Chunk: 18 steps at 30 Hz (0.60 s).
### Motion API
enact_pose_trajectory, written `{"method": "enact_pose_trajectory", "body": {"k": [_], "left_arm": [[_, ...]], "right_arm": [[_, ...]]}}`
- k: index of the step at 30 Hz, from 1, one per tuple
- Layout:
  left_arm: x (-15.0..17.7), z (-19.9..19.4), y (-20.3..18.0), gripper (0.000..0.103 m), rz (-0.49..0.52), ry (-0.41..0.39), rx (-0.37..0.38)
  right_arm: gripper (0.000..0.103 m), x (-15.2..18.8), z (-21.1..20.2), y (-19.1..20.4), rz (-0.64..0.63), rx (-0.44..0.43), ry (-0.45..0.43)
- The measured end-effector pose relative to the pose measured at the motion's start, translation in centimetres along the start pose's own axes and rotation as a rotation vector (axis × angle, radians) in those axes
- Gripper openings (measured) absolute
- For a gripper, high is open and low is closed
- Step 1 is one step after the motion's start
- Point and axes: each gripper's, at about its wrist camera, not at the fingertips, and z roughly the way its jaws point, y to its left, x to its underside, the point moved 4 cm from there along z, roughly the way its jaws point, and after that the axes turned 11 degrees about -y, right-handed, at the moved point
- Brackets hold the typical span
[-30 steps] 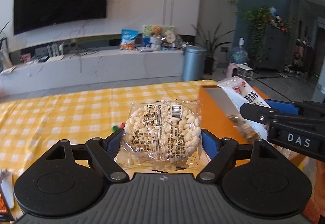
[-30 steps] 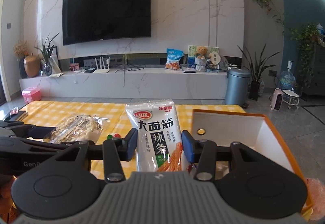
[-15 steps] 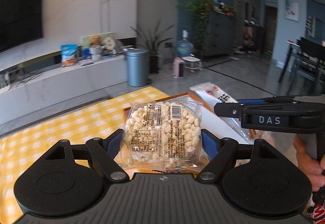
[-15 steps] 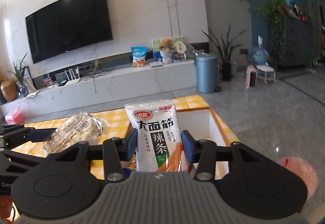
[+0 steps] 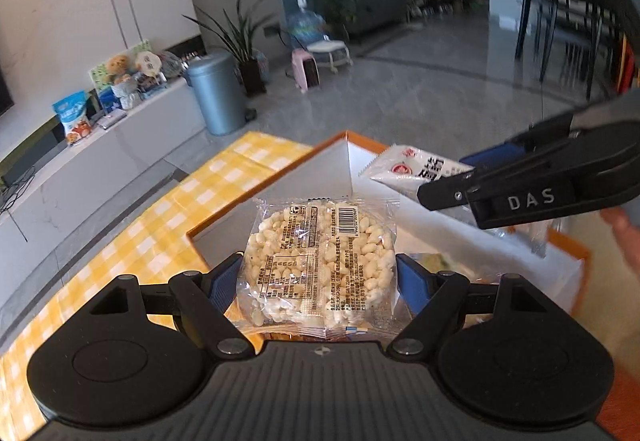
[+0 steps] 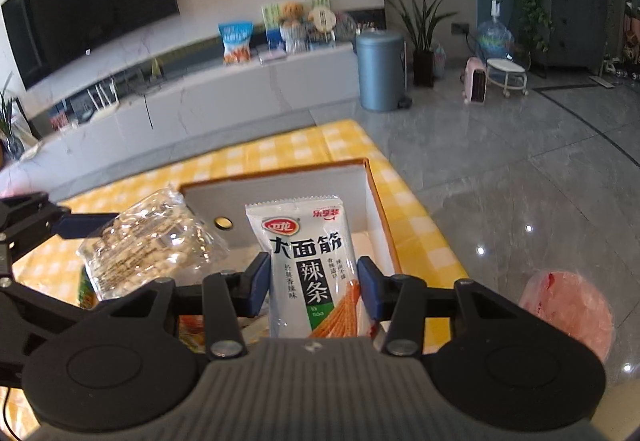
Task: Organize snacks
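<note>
My left gripper (image 5: 320, 275) is shut on a clear packet holding a round puffed-rice cake (image 5: 320, 257), carried above the orange-edged white box (image 5: 280, 177). In the right wrist view my right gripper (image 6: 312, 281) is shut on a white spicy-strip packet (image 6: 310, 261) with black characters, held over the same box (image 6: 280, 185). The right gripper (image 5: 532, 185) with its white packet (image 5: 416, 169) crosses the left wrist view from the right. At the left of the right wrist view sits the left gripper (image 6: 48, 225) with the rice cake packet (image 6: 148, 241). Other wrappers lie in the box under the packets.
The box stands at the end of a table under a yellow checked cloth (image 6: 304, 145); grey tiled floor (image 6: 520, 169) lies beyond its edge. A blue-grey bin (image 6: 380, 71), a white TV bench (image 6: 200, 101) and plants stand further off. A pink object (image 6: 568, 309) lies on the floor at right.
Both grippers have swung to the right with their packets, from over the checked cloth to above the box. The left one has rolled, so the room looks tilted. Neither grip has altered.
</note>
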Motion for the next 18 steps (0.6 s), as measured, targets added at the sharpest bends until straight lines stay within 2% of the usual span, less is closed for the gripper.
{"method": "enact_pose_trajectory", "body": {"k": [7,18], "left_arm": [[1.0,3.2,0.5,0.093,0.123,0.092,-0.025],[1.5,6.4,0.7,0.093,0.190,0.189,-0.006]], "right_arm": [[0.046,0.3,4.4,-0.5,-0.080,0.008,0.100],[0.046,1.0,8.6,0.8,-0.224,0.016,0.180]]}}
